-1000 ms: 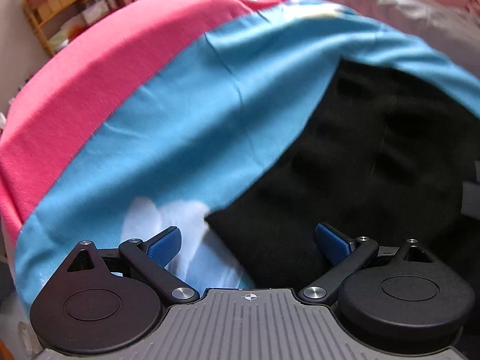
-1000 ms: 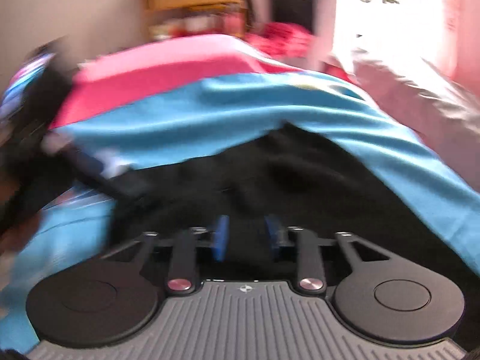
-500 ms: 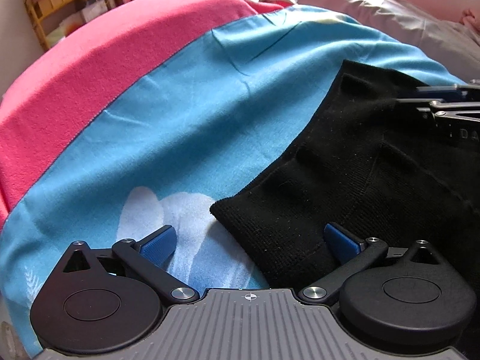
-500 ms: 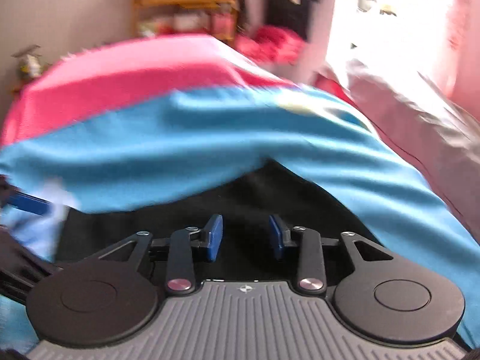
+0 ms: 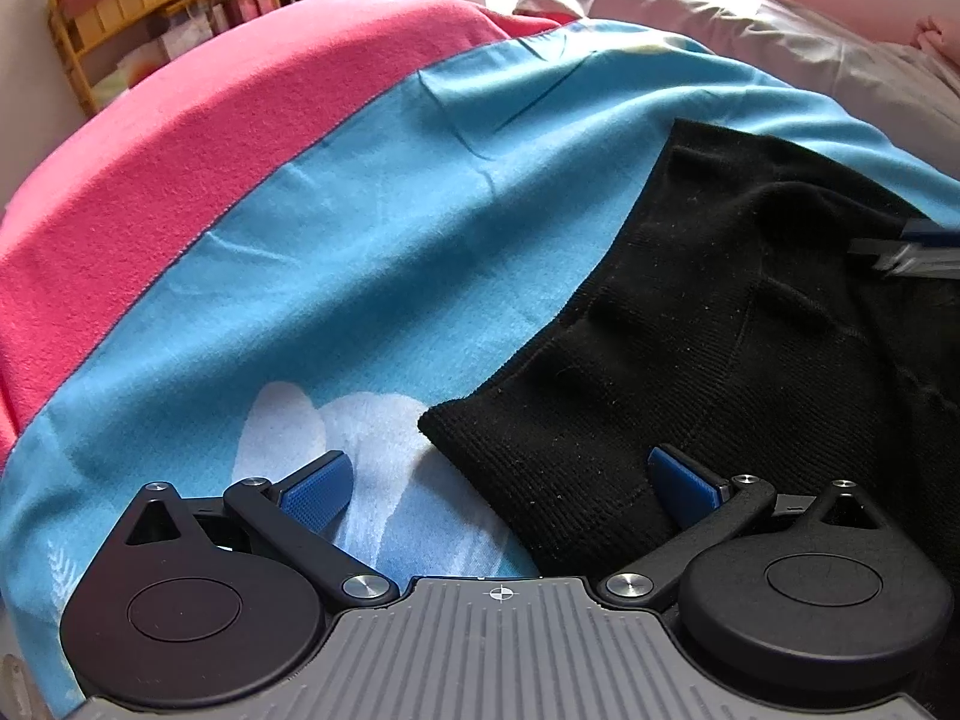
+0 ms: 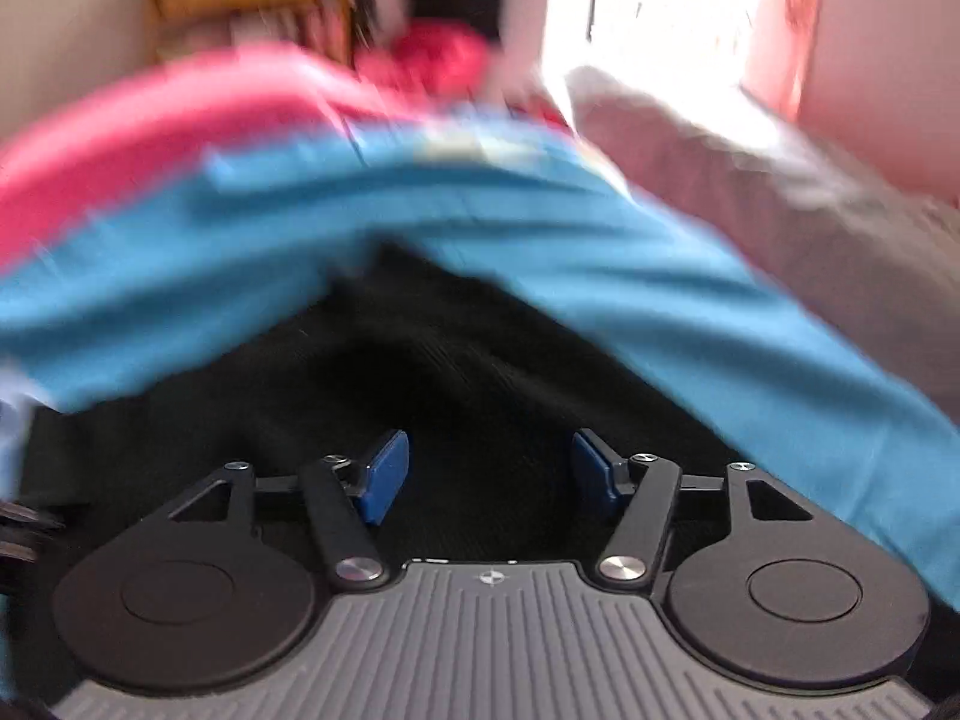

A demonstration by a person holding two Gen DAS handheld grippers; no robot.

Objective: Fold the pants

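Note:
Black knit pants (image 5: pixel 720 324) lie folded on a blue cloth (image 5: pixel 360 228) that covers the bed. My left gripper (image 5: pixel 498 480) stands wide open low over the near left corner of the pants; that corner lies between the spread fingers, not pinched. In the blurred right wrist view my right gripper (image 6: pixel 489 468) hovers over the black pants (image 6: pixel 456 372), its jaws opening, with nothing pressed between the pads. A tip of the right gripper (image 5: pixel 918 249) shows at the right edge of the left wrist view, over the pants.
A pink blanket (image 5: pixel 180 168) lies beside the blue cloth on the left. A grey pillow or duvet (image 5: pixel 750 24) lies at the far right. A wooden shelf (image 5: pixel 150 6) with small items stands against the wall beyond the bed.
The right gripper's jaws have spread from narrow to wide while it moved across the pants. The left gripper has stayed open in the same place over the corner.

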